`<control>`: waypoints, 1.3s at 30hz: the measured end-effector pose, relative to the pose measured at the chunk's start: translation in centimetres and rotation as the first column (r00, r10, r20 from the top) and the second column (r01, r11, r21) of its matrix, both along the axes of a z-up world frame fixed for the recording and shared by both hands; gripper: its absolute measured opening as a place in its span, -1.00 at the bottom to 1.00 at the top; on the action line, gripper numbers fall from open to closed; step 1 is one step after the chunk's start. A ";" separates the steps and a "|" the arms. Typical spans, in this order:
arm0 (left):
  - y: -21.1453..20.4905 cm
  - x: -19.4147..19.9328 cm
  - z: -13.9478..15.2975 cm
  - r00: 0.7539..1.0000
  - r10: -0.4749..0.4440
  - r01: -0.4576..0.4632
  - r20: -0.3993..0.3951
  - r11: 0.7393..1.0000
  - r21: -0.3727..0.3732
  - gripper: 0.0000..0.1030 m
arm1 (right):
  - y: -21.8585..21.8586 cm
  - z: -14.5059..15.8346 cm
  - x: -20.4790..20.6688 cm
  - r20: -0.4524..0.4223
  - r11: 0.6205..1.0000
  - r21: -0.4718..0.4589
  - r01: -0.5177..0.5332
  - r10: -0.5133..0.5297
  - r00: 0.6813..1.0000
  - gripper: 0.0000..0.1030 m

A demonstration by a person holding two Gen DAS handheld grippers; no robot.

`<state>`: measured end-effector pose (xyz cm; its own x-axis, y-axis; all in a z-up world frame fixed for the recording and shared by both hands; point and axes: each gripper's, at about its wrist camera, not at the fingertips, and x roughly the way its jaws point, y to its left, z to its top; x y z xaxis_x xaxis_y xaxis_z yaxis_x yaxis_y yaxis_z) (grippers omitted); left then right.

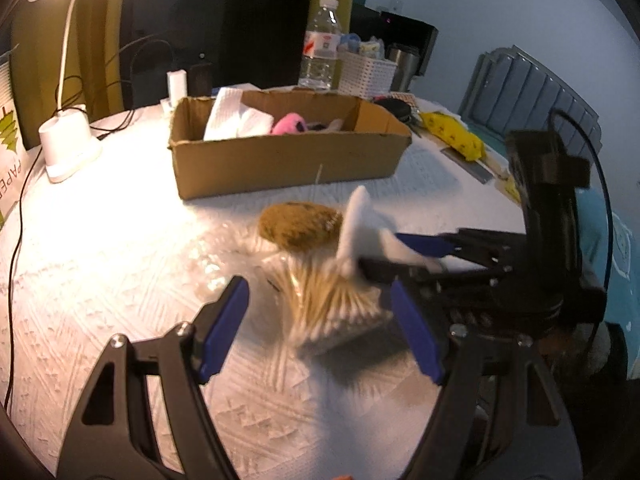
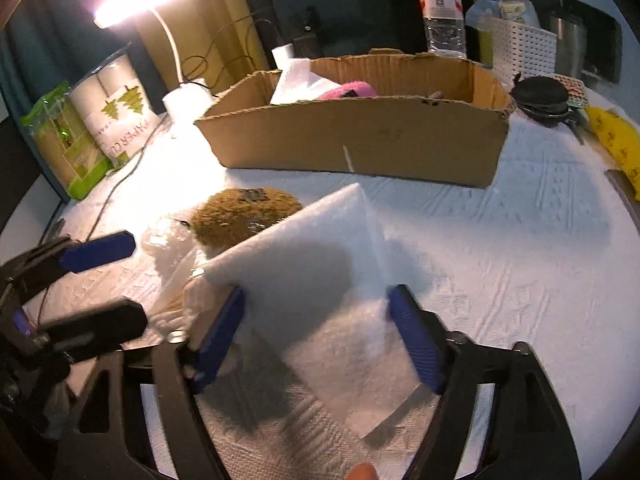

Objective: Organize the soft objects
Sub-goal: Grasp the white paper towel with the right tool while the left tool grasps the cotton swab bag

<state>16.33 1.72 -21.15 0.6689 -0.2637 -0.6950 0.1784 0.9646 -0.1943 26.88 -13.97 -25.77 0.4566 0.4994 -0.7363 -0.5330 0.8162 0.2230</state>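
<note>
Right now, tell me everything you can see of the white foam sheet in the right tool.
The white foam sheet is a thin, soft-looking rectangular pad with a matte, slightly fuzzy surface. It sits between the blue pads of the right tool, which press its two side edges. It is tilted, its far corner raised toward the cardboard box and its near end low over the table. From the left tool's view it stands over the bag of cotton swabs, next to the brown plush.
</note>
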 end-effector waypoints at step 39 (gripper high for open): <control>-3.6 0.2 1.6 0.988 -0.151 0.148 -0.018 0.981 -0.129 -0.17 | -10.0 5.5 -1.8 0.155 0.971 0.097 0.217 -0.230 0.961 -0.87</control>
<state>16.57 -1.89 -19.57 0.5966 -0.4467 -0.6668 0.3117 0.8945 -0.3204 25.09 -23.99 -20.25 0.6741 0.4238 -0.6050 -0.3734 0.9022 0.2160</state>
